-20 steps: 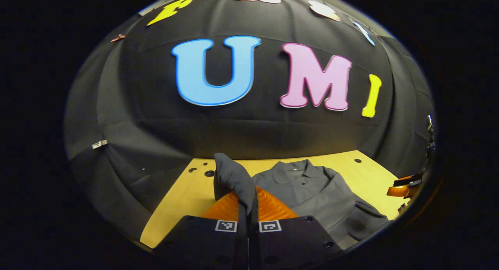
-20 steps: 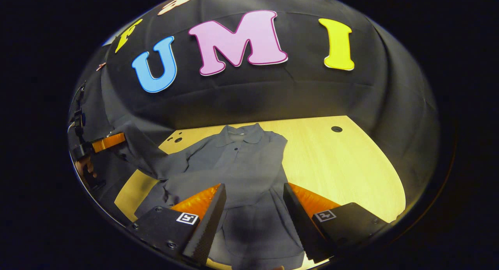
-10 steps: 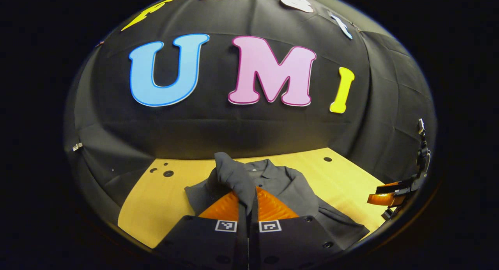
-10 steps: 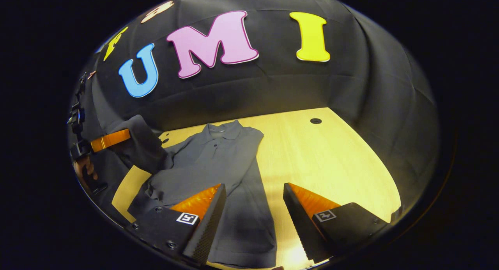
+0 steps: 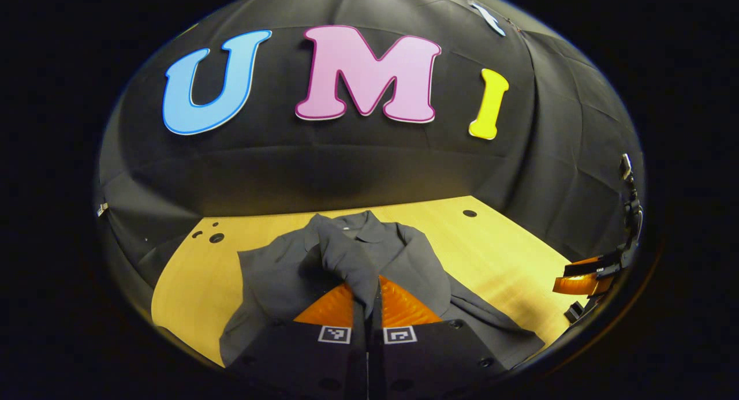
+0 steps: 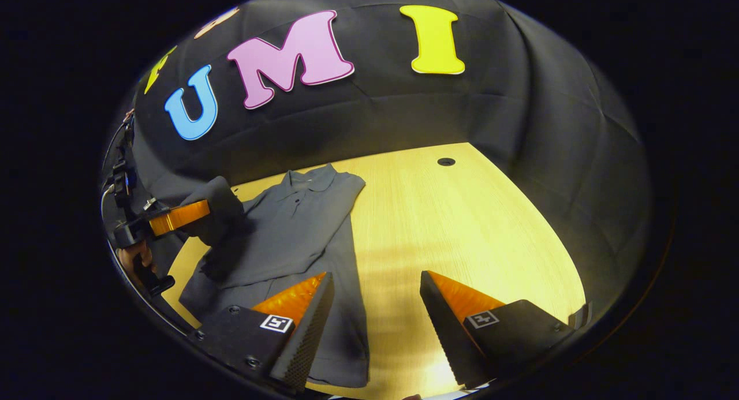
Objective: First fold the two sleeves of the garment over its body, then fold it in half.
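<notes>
A grey collared garment lies flat on the wooden table, collar toward the wall. My left gripper is shut on one sleeve's end, held raised above the garment's chest. From the right gripper view the same left gripper holds the bunched sleeve over the garment's left side. The other sleeve lies folded down along the body. My right gripper stands open above the table, to the right of the garment, with nothing between its fingers. It also shows at the far right edge of the left gripper view.
The table stretches bare to the right of the garment, with a round hole near the wall and more holes at the far left corner. A hand holds the left gripper. Black cloth walls close in behind.
My left gripper has carried the sleeve inward, from beside the garment to over its chest. My right gripper, still open, has drawn away to the right of the garment.
</notes>
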Motion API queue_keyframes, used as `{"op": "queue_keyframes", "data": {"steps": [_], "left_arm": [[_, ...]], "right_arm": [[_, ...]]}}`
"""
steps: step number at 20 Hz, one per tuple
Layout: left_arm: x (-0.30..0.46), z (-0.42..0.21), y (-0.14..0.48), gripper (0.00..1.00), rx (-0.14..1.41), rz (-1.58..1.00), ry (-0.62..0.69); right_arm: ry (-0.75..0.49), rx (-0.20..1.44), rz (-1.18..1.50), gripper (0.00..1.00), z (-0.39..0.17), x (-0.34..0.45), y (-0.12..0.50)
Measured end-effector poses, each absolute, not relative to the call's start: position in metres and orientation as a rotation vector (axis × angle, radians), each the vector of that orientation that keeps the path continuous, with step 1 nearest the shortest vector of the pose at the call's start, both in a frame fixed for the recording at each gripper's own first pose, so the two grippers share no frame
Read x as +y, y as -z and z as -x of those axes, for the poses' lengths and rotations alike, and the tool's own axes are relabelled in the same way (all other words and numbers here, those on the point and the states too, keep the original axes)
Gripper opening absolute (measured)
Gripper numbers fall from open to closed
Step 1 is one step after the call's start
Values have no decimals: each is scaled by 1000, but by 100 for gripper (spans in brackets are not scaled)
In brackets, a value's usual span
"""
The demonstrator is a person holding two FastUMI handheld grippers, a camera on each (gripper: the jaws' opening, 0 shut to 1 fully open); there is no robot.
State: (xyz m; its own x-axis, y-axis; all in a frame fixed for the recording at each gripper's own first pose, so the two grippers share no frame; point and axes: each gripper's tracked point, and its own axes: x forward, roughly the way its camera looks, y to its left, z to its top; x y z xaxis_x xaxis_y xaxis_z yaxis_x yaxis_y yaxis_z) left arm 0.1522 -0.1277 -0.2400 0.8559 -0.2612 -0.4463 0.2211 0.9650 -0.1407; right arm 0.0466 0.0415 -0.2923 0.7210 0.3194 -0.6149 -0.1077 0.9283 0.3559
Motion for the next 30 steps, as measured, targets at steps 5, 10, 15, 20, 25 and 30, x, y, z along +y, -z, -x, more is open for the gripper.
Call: {"op": "queue_keyframes", "data": {"steps": [5, 10, 15, 20, 25, 30], "left_arm": [[-164, -149, 269, 7, 517, 85, 278], [-190, -145, 303, 9, 559, 61, 291], [-218, -133, 333, 18, 604, 98, 355], [-246, -117, 337, 48, 600, 84, 446], [-262, -97, 328, 73, 591, 72, 530], [-241, -73, 312, 96, 577, 67, 529]], "right_arm": [[-276, 771, -283, 93, -38, 31, 317], [-306, 806, -278, 93, -30, 28, 337], [-321, 830, -270, 94, -22, 23, 348], [-326, 846, -275, 94, -18, 22, 356], [-342, 844, -281, 94, -16, 32, 354], [-358, 850, -279, 98, -4, 46, 349]]}}
